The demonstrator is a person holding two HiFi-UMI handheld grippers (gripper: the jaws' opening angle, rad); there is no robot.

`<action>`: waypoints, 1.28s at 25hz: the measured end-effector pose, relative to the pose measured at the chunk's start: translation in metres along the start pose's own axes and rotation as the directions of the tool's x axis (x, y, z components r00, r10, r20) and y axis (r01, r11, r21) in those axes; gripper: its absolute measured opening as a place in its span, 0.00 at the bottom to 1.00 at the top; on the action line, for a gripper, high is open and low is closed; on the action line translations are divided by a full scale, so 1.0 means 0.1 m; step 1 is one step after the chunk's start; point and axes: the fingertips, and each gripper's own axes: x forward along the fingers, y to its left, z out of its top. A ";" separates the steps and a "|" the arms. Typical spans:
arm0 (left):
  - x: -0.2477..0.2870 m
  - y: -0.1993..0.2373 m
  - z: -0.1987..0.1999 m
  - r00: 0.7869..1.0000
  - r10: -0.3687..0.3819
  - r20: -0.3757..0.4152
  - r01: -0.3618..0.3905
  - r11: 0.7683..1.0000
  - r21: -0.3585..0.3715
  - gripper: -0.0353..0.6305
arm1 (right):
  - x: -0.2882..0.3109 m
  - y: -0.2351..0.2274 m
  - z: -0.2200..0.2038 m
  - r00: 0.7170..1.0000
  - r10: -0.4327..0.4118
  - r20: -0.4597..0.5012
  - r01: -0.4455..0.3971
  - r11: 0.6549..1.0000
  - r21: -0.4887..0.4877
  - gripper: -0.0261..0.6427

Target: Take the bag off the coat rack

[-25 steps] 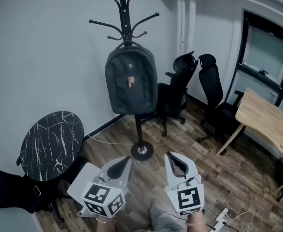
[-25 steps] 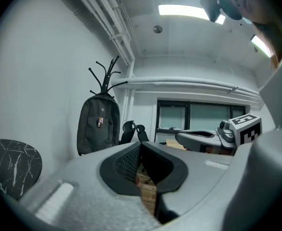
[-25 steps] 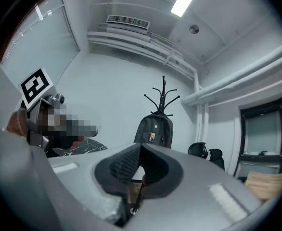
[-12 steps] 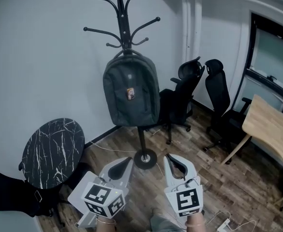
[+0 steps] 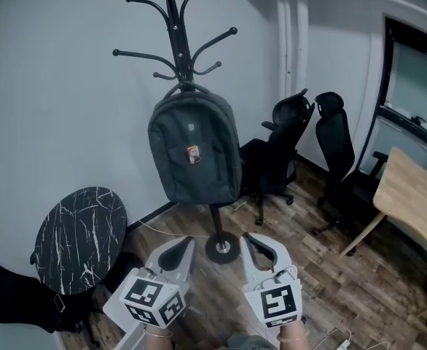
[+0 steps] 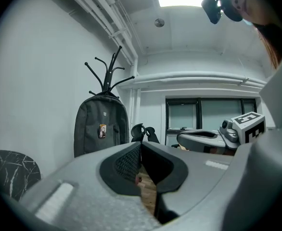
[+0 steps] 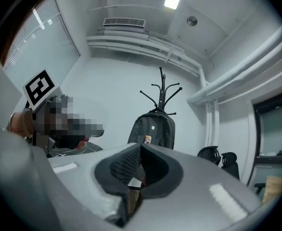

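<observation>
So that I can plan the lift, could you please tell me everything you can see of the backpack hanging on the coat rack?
The backpack is dark grey, apparently soft woven fabric, with a rounded top and a fairly full body. A small pale logo sits high on its front, and a small colourful badge sits at mid-height. It hangs upright by its top loop, seemingly from a lower hook of the black coat rack, covering the pole and well clear of the floor.

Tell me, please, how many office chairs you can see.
2: the first chair just right of the hanging bag, the second chair further right beside it; more may be hidden.
</observation>
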 end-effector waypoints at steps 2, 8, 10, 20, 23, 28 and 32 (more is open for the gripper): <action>0.09 0.05 0.02 1.000 0.009 0.003 -0.009 1.000 0.003 0.07 | 0.10 -0.06 -0.03 1.000 0.008 0.000 -0.008 1.000 0.001 0.04; 0.34 0.23 0.09 0.999 0.035 0.025 -0.035 0.999 0.005 0.07 | 0.40 -0.23 -0.06 0.999 0.031 0.011 -0.031 0.999 -0.008 0.04; 0.39 0.27 0.09 0.998 0.046 0.032 -0.046 0.999 0.000 0.07 | 0.47 -0.28 -0.09 0.999 0.038 0.007 -0.038 0.999 -0.006 0.04; 0.52 0.51 0.07 0.995 0.101 0.022 -0.100 0.995 -0.009 0.07 | 0.73 -0.41 -0.15 0.999 0.054 0.005 -0.054 0.998 0.008 0.04; 0.58 0.57 0.05 0.994 0.108 0.016 -0.108 0.994 -0.009 0.07 | 0.80 -0.42 -0.17 0.998 0.060 0.007 -0.060 0.998 0.017 0.04; 0.69 0.71 0.05 0.994 0.107 0.024 -0.107 0.994 -0.011 0.07 | 0.95 -0.50 -0.17 0.999 0.046 0.028 -0.048 0.995 0.090 0.04; 0.82 0.87 0.09 0.993 0.110 0.040 -0.109 0.994 -0.024 0.07 | 1.10 -0.56 -0.17 0.999 0.041 0.028 -0.044 0.994 0.105 0.04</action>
